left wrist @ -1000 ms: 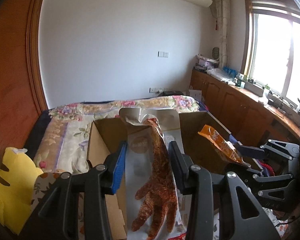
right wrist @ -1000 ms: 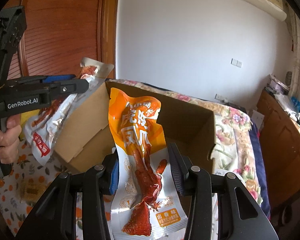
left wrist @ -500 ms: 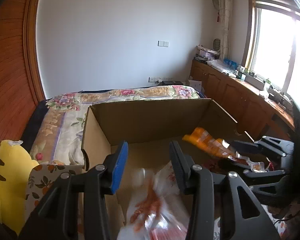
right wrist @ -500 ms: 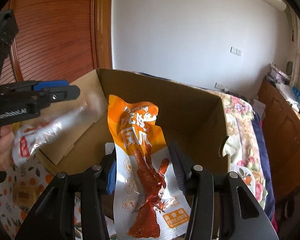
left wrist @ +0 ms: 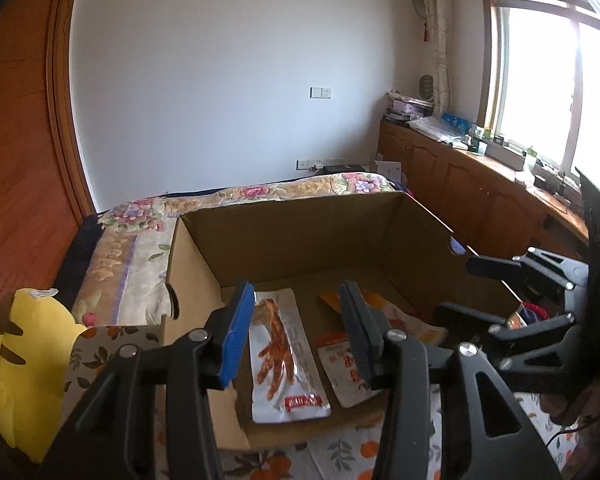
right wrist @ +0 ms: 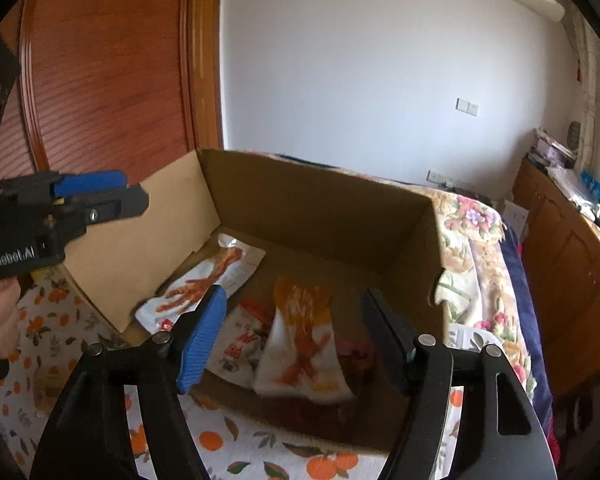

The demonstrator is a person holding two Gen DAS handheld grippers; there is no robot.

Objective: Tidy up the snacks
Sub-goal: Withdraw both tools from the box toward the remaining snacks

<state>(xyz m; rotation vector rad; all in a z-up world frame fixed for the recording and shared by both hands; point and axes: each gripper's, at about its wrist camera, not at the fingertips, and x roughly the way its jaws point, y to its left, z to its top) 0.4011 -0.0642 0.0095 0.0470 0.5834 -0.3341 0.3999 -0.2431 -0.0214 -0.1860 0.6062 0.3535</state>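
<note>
Left gripper (left wrist: 296,324): released, fingers spread, nothing between them; poised over the near edge of the cardboard box (left wrist: 300,232). Right gripper (right wrist: 292,332): likewise released, fingers wide apart, empty, above the box's near edge.

Box contents, left wrist view: silver chicken-foot packet (left wrist: 286,360) flat on the box floor beside the left wall, red label toward the near edge, fully legible. White packet with red print (left wrist: 344,372) just to its right, partly covered by the left gripper's right finger. Orange packet (left wrist: 384,308) farther right, only corners visible behind that same finger; print not readable.

Right wrist view: silver chicken-foot packet (right wrist: 204,284) along the left wall, lower corner cut off by the blue finger pad (right wrist: 202,338). White packet with red print (right wrist: 240,344) partly beneath the orange packet (right wrist: 304,336), which appears motion-blurred; whether resting on the floor or in mid-air cannot be told. Dark reddish item (right wrist: 356,354) under the orange packet's right side, too obscured to identify.

Box near-right corner hidden behind the right gripper's body in the left view. Box seated on an orange-print floral cloth (right wrist: 228,440); supporting surface underneath not visible. Yellow plush toy (left wrist: 24,364) at the left, partly cut off by the frame. Flowered bedspread (left wrist: 140,240) behind the box.
</note>
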